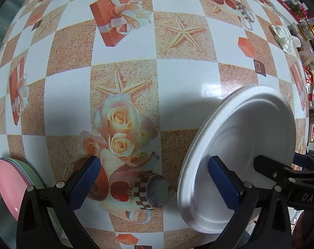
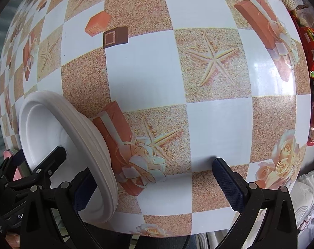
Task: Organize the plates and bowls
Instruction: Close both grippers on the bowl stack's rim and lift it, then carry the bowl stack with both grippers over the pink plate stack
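mid-step: white plates (image 1: 250,145) stacked on table (image 1: 177,78) between both tools. left gripper (image 1: 155,184) spread, empty; right gripper (image 2: 155,188) spread, empty. next likely: join stack with pink plate (image 1: 7,184), near edge.

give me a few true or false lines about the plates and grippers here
1. The white plates form a stack. True: several ribbed rims show in the right wrist view.
2. The left gripper is shut on the pink plate. False: its jaws are wide open, and the pink plate lies outside its left finger.
3. The pink plate lies on top of other coloured plates. True: green and pale edges show under it.
4. The right gripper holds a bowl. False: it is open with only tablecloth between its fingers.
5. The tablecloth is plain blue. False: it is a check of white and sand squares with starfish, roses and gift boxes.
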Motion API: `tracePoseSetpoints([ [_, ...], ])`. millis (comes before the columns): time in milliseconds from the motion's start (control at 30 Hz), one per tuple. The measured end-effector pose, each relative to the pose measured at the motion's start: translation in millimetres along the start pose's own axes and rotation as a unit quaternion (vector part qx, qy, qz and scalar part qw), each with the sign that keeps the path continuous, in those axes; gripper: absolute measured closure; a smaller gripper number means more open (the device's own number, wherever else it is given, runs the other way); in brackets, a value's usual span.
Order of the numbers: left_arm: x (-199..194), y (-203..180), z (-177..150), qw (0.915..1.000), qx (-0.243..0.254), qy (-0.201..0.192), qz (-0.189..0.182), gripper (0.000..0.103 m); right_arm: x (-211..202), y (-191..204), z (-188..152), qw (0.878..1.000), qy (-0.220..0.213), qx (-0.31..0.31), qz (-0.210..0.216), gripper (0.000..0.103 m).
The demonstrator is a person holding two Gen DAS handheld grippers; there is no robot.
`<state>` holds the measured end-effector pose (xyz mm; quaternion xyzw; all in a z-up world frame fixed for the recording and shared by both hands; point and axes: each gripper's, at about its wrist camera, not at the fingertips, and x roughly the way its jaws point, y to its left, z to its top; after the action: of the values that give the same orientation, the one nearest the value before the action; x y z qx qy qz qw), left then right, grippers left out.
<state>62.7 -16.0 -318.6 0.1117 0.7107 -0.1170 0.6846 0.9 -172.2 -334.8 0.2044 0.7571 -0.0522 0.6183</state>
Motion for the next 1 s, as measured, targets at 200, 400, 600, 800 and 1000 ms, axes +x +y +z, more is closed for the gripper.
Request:
tracePoseSetpoints([
  [200,-8,-11,-1,0.9994,0.034,-0.001,0.005,0.012,-3,1,-8,1.000,-0.007,0.013,0.006,0.008],
  [400,-16,-26,-5,0.9980,0.063,-0.001,-0.011,0.041,-12,14,-12,0.999,-0.015,-0.017,0.028,0.044],
  [600,-20,-37,-9,0.9967,0.079,0.004,-0.021,0.065,-10,31,-19,0.998,-0.002,-0.035,0.056,0.076],
  [800,-19,-46,-24,0.9966,0.080,0.000,-0.016,0.066,-7,32,-28,0.997,0.009,-0.037,0.061,0.076],
  [1000,-17,-31,-65,0.9981,0.060,0.003,-0.012,0.066,1,45,-49,0.997,0.016,-0.050,0.064,0.076],
])
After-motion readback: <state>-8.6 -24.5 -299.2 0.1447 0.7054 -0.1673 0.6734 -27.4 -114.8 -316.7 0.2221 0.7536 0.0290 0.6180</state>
